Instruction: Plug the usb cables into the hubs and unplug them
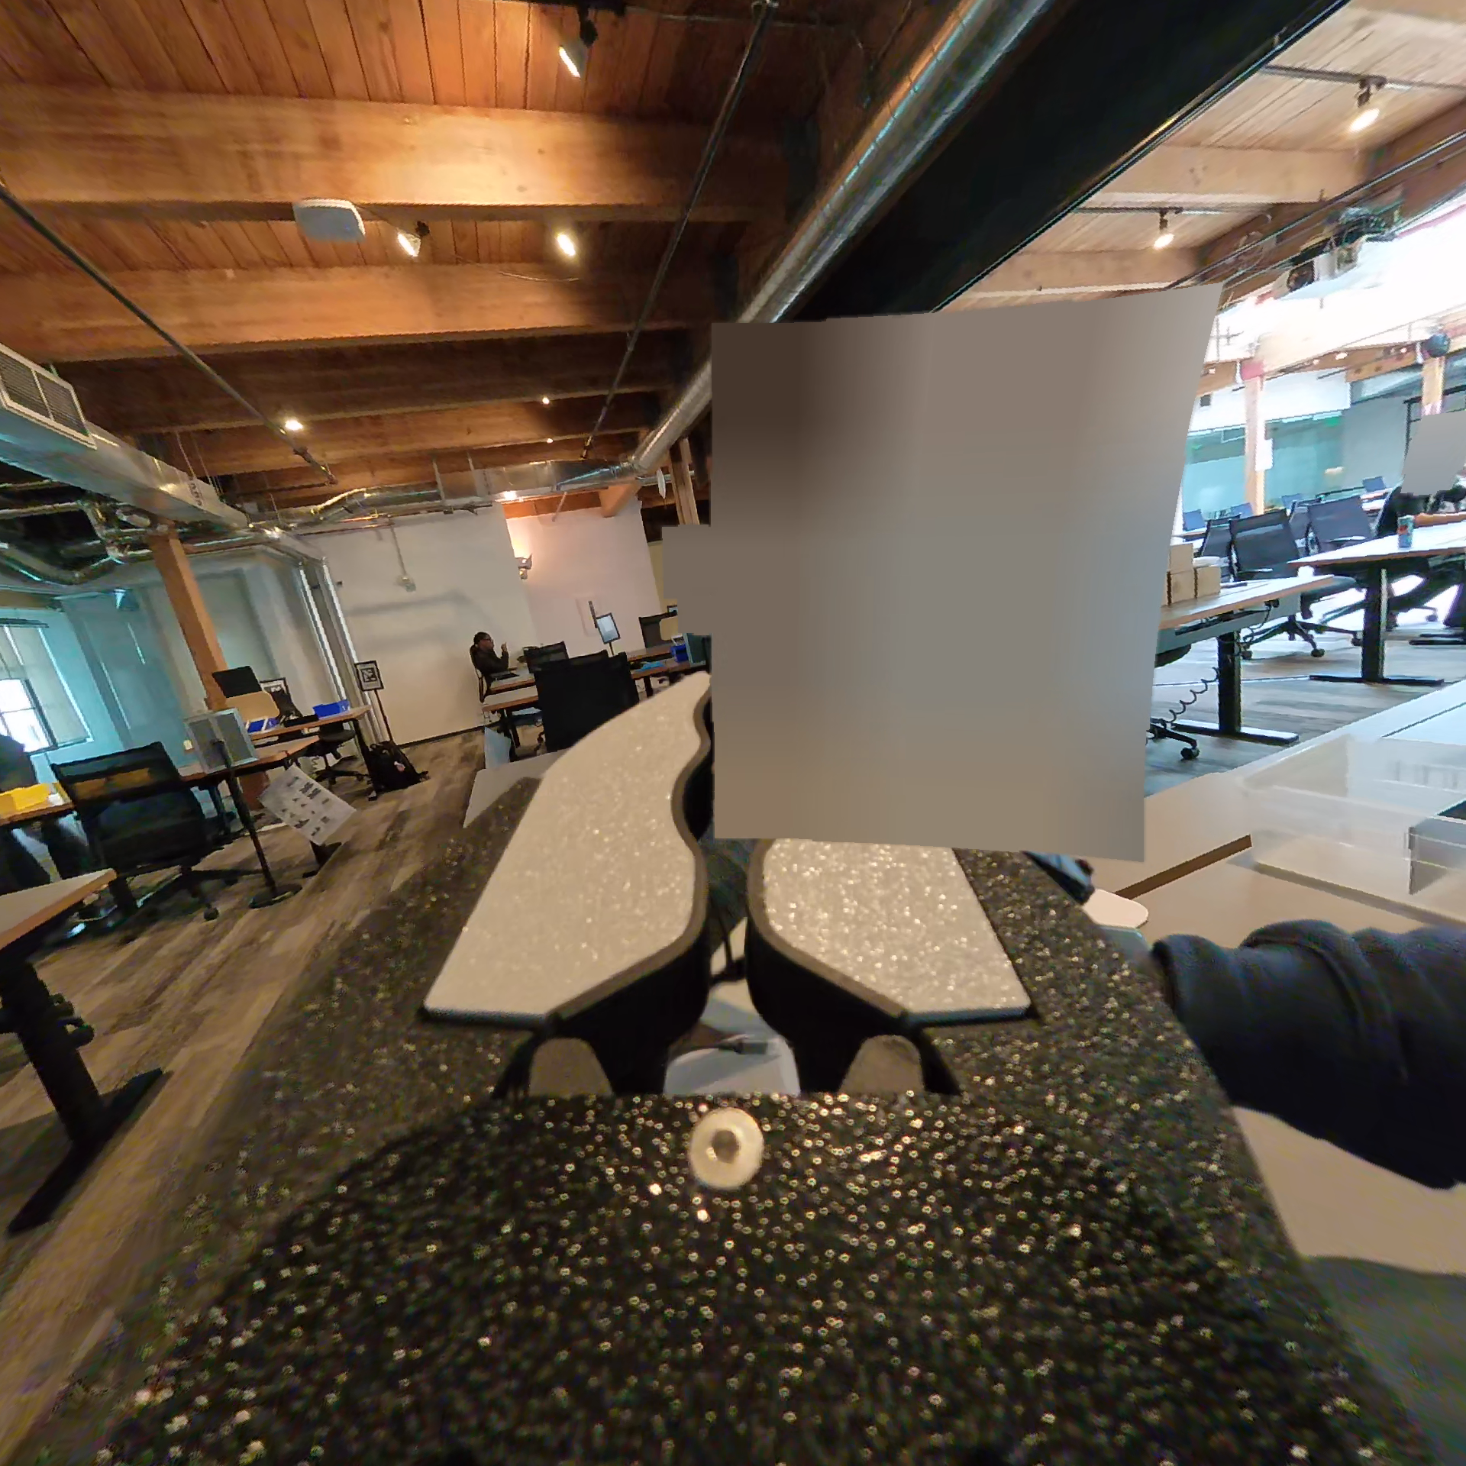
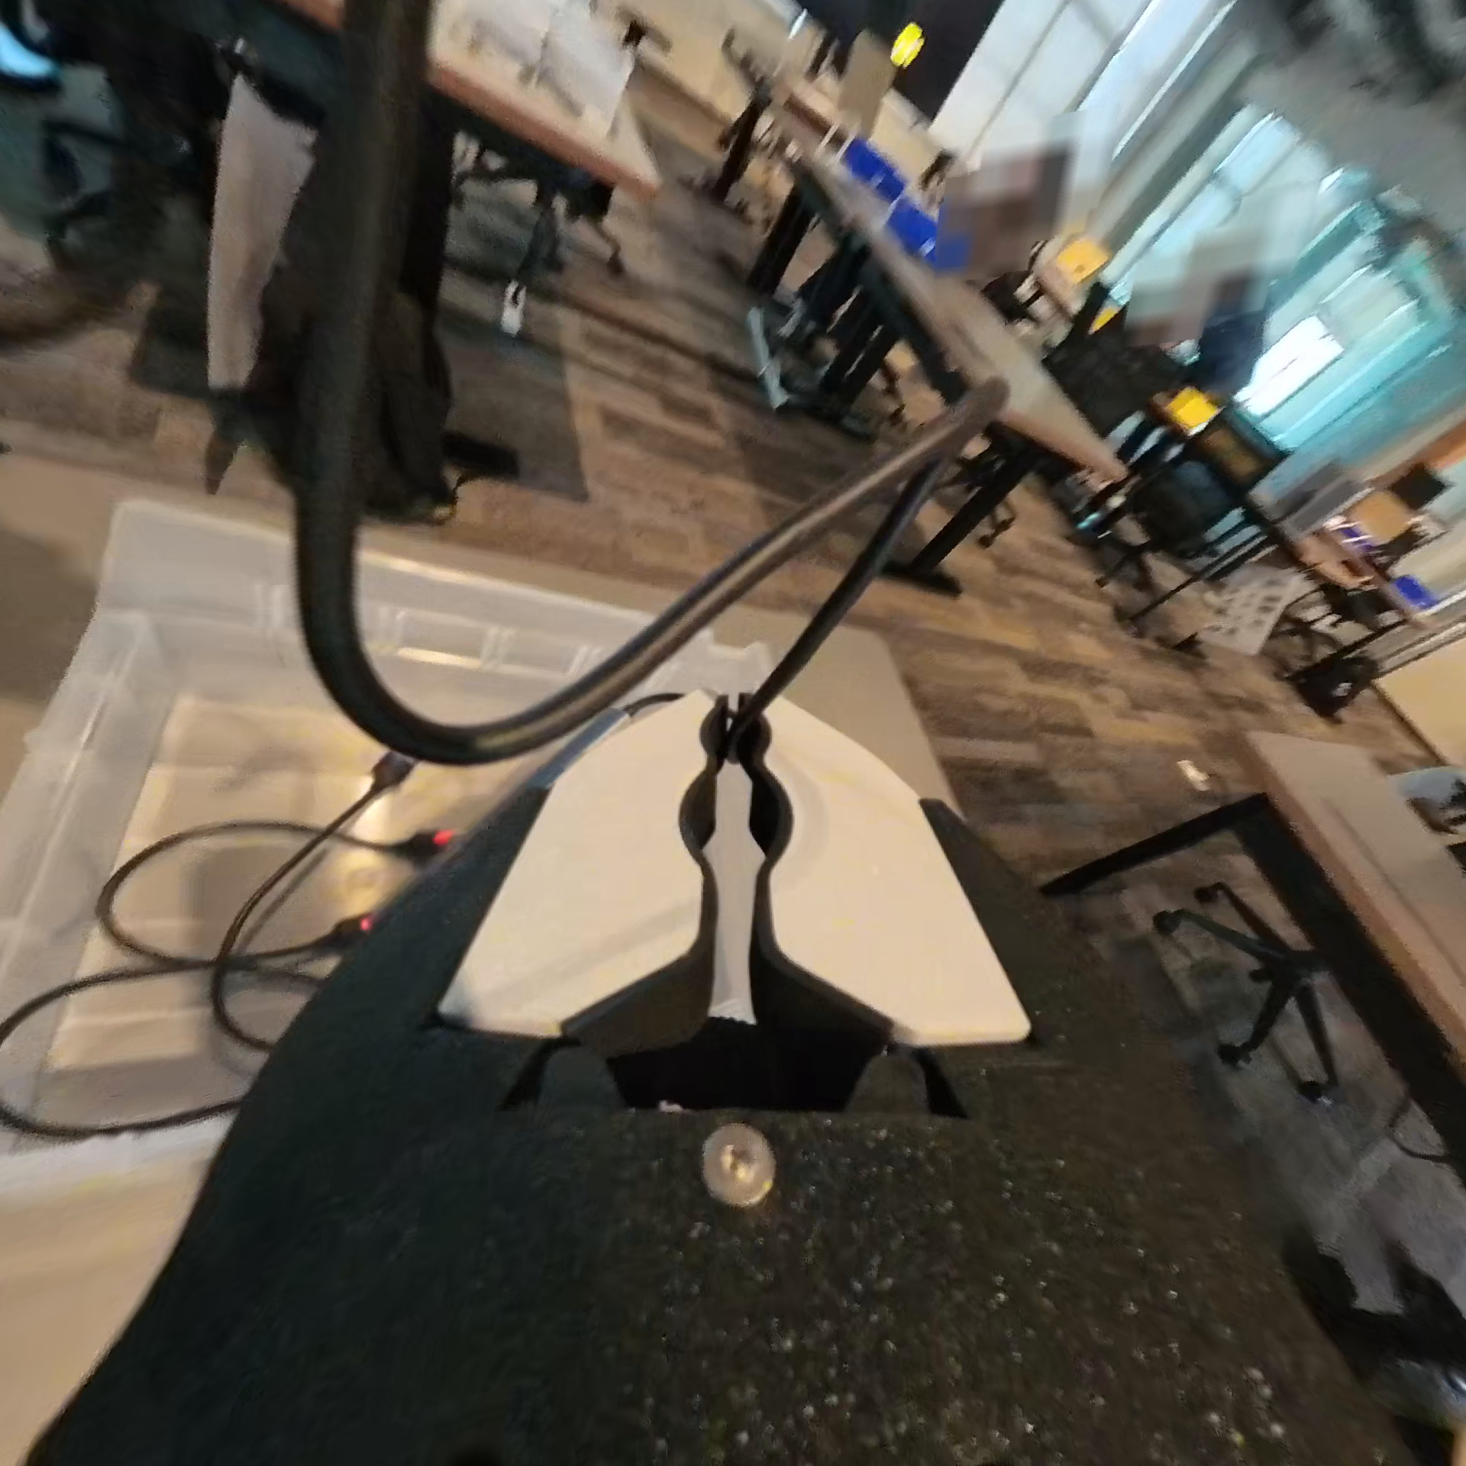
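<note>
In the right wrist view my right gripper (image 2: 734,726) is shut on a thin black cable (image 2: 841,587), pinched at the very fingertips. The cable rises up and to the right, bends sharply, and a thicker black length (image 2: 555,714) runs back down to the left and loops upward. More black cables (image 2: 238,912) with red-marked plugs lie in a clear plastic bin (image 2: 159,603) to the left. In the left wrist view my left gripper (image 1: 730,888) points out into the room; its fingertips are hidden behind a grey patch. A small cable plug (image 1: 746,1047) shows low between its fingers.
A person's dark sleeve (image 1: 1309,1047) reaches in from the right. A clear bin (image 1: 1348,777) stands on the white table (image 1: 1190,904) at the right. Desks and office chairs (image 2: 1261,976) stand around on the carpeted floor. Tip to tip, the grippers are about 20 cm apart.
</note>
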Demonstrator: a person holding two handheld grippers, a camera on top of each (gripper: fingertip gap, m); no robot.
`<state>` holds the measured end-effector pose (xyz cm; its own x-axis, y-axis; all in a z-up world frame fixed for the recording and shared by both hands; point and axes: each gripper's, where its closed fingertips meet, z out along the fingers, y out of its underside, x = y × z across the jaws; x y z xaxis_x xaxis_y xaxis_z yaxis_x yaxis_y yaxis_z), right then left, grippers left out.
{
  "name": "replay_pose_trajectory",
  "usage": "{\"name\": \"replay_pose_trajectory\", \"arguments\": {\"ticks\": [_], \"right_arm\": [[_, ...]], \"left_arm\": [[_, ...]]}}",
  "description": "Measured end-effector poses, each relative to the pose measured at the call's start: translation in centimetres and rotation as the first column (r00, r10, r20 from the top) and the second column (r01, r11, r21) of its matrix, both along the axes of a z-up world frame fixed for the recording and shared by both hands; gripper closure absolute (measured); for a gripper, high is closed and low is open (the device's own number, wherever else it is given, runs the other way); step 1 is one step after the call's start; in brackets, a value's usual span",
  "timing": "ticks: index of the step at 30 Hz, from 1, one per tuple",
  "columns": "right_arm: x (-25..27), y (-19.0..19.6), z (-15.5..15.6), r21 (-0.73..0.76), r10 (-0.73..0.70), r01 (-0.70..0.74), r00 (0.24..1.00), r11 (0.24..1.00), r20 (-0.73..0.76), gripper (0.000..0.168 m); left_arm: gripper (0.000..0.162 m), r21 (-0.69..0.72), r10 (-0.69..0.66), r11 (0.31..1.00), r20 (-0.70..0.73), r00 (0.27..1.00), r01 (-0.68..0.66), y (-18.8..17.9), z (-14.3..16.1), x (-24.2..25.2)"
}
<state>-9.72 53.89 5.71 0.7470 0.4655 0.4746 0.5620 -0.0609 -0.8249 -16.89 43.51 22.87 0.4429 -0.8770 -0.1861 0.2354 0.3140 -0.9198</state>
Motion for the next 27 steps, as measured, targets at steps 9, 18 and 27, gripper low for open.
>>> {"name": "replay_pose_trajectory", "arguments": {"ticks": [9,18,27], "right_arm": [[6.0,-6.5,9.5,0.288,-0.117,0.094,0.991,0.953,0.061,0.166],[15.2,-21.5,7.8,0.314,-0.287,0.236,0.950,0.920,0.127,0.167],[24.1,-30.2,4.9,0.305,-0.372,0.342,0.927,0.889,0.046,0.166]], "left_arm": [[0.160,-0.004,-0.087,0.996,0.011,0.996,0.087,-1.2,0.2,1.3],[0.159,-0.118,-0.557,0.830,-0.137,0.819,0.545,-8.3,-3.3,11.7],[0.159,-0.340,-0.846,0.522,-0.091,0.526,0.782,-16.4,-13.7,26.1]]}}
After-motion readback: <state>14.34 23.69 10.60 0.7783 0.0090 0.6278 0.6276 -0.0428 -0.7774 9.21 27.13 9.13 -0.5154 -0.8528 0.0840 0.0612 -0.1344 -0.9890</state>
